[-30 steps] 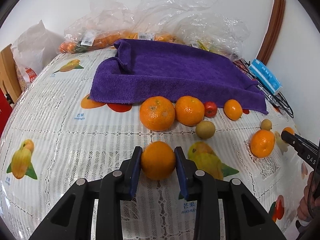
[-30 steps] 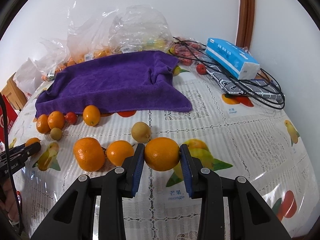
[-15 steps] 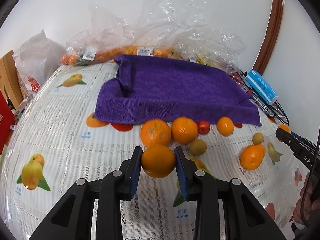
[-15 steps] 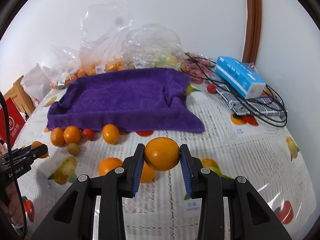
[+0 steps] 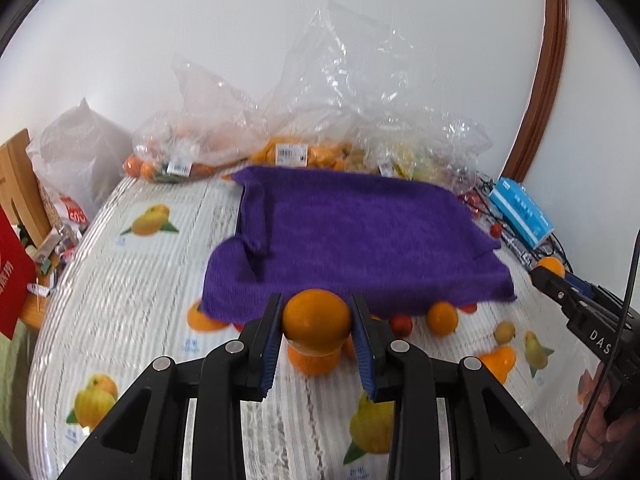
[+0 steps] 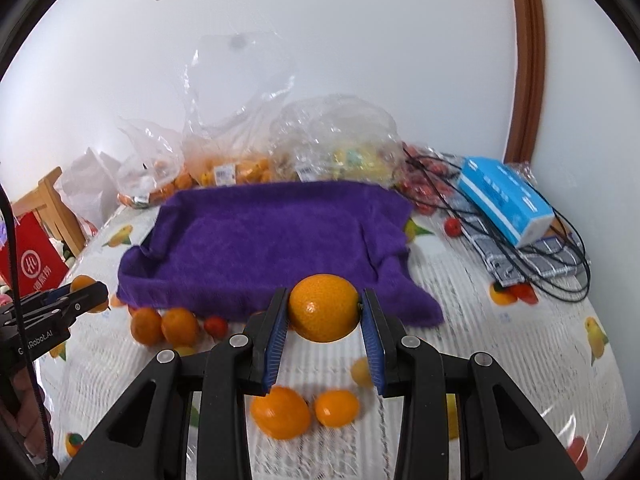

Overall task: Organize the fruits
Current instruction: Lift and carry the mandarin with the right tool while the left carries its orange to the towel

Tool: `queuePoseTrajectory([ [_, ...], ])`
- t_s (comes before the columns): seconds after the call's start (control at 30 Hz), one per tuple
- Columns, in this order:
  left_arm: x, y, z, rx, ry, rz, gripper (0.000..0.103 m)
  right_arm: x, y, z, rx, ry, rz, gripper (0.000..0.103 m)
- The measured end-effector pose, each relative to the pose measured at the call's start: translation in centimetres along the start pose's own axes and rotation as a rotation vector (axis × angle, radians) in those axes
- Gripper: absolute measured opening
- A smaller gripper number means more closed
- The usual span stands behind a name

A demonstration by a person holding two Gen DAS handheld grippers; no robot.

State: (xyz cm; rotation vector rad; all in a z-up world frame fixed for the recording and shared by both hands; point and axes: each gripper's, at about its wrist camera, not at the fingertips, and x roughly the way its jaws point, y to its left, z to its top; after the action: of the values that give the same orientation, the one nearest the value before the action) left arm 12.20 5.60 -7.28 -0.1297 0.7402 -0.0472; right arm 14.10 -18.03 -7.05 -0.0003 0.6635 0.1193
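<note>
A: What has changed in the last second?

B: Both oranges have left the table. The left gripper [image 5: 317, 338] is clamped on an orange [image 5: 317, 316], and the right gripper [image 6: 324, 334] is clamped on another orange [image 6: 323, 307]. A second ago both fruits sat on the tablecloth [image 5: 132, 280]; now they hang above it, near the near edge of the purple towel [image 6: 272, 240].

A: So what does that mean for the sorting?

B: I judge the pick-up done and the carry begun, probably toward the towel, which lies bare.

A: Is there room?

B: Plenty on the towel itself. Loose fruit lines its near edge, among them a small orange [image 5: 442, 317] and a red fruit [image 6: 216, 325]. The plastic bags [image 6: 248, 152] crowd the far side. A blue box [image 6: 506, 204] and cables [image 6: 560, 260] lie on the right. The towel's left corner is folded up, so a round fruit could roll there.
</note>
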Motion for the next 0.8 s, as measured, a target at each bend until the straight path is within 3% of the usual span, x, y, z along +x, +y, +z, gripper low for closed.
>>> queuePoseTrajectory([
  [0.4, 1.8, -0.4, 3.3, -0.002, -0.018, 0.010, 0.031, 1.9, 1.2, 3.3, -0.020, -0.041, 0.015, 0.035],
  [0.8, 6.1, -1.0, 5.9, 0.006, -0.014, 0.009, 0.031, 5.0, 0.6, 6.4, -0.015, -0.058, 0.019, 0.035],
])
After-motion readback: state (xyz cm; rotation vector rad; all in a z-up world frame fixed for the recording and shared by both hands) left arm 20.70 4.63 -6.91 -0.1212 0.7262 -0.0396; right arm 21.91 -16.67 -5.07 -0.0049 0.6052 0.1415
